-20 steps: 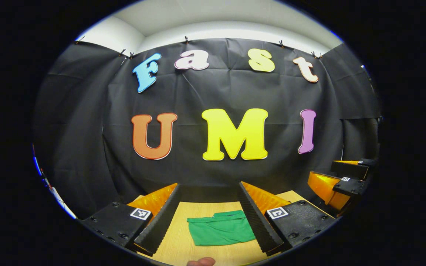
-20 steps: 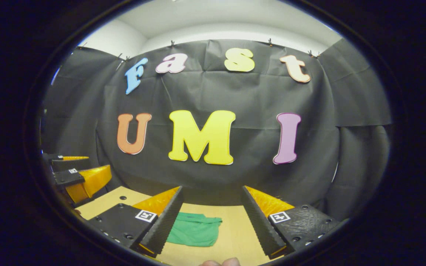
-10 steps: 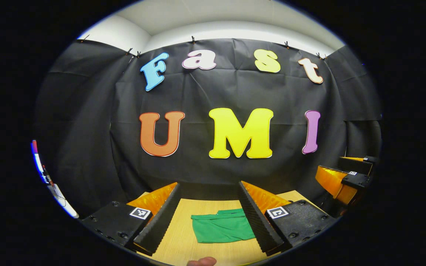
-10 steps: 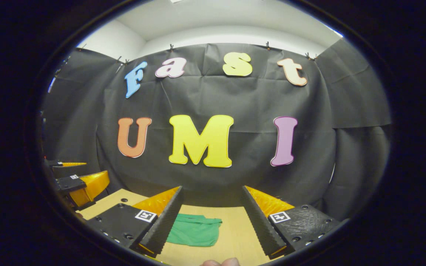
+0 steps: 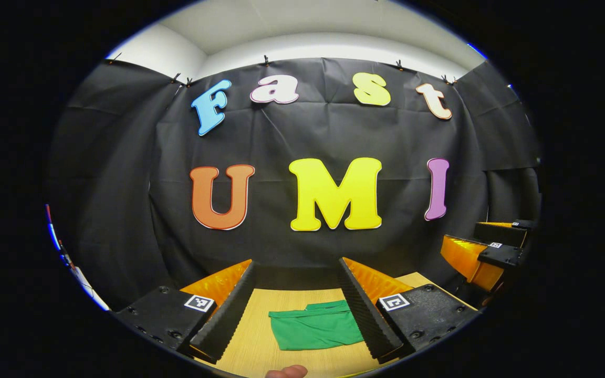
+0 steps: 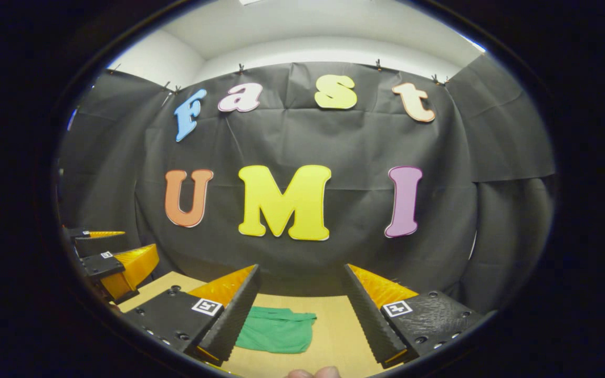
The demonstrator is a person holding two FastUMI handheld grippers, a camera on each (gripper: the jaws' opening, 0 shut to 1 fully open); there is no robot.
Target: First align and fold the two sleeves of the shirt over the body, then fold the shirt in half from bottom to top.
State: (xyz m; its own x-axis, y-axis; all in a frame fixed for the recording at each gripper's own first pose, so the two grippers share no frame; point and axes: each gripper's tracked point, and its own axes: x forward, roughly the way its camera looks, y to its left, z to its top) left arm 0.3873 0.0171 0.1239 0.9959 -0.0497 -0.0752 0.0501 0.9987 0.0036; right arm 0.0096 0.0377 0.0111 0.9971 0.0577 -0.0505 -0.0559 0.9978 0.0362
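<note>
A green shirt point(image 5: 315, 328), folded into a small rectangle, lies flat on the light wooden table point(image 5: 260, 357). In the left gripper view my left gripper point(image 5: 298, 281) hangs open above the table, with the shirt showing between its fingers and partly hidden by the right finger. The right gripper point(image 5: 483, 252) is at the far right of that view. In the right gripper view my right gripper point(image 6: 300, 283) is open and empty, and the shirt point(image 6: 276, 329) lies by its left finger. The left gripper point(image 6: 113, 260) appears at that view's left edge.
The black cloth wall point(image 5: 302, 136) closes the back of the table close behind the shirt. A fingertip point(image 5: 287, 371) shows at the bottom edge of the left gripper view and fingertips point(image 6: 313, 373) at the bottom of the right gripper view.
Both grippers stay open and high over the table and only sway slightly. The folded shirt has not moved.
</note>
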